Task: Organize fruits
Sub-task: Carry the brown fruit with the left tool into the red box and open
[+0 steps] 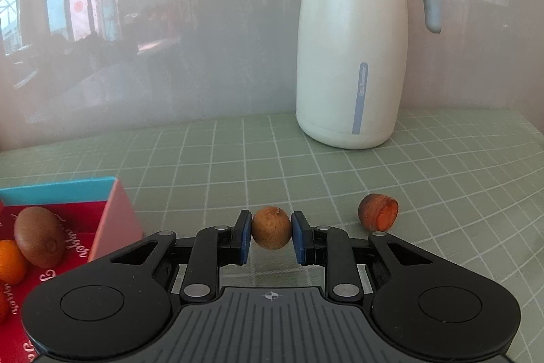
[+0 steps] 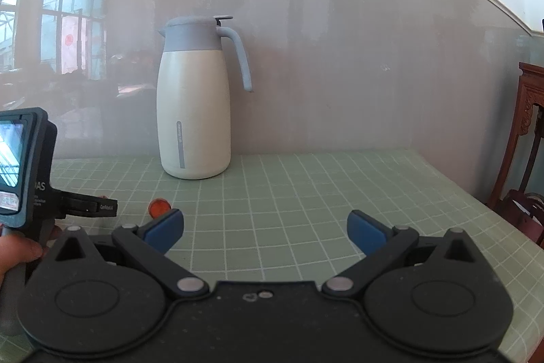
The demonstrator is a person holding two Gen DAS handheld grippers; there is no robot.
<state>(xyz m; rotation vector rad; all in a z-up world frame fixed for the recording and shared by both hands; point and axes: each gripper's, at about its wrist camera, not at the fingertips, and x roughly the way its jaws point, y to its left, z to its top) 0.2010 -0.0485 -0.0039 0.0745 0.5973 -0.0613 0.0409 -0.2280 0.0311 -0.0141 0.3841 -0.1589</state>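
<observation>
Closed on a small brown fruit (image 1: 271,232), the left tongs (image 1: 271,238) held it between their blue pads just above the green checked cloth (image 1: 442,193). The right tongs (image 2: 265,232) stood open and empty over bare cloth. The pickup looked done; next would be a lift and a carry left to the red box (image 1: 115,216), where a kiwi (image 1: 39,235) and an orange (image 1: 12,261) lay. A cut reddish fruit (image 1: 378,216) waited beside the grip, near the white jug (image 1: 352,56). Most of the box was cut off.
</observation>
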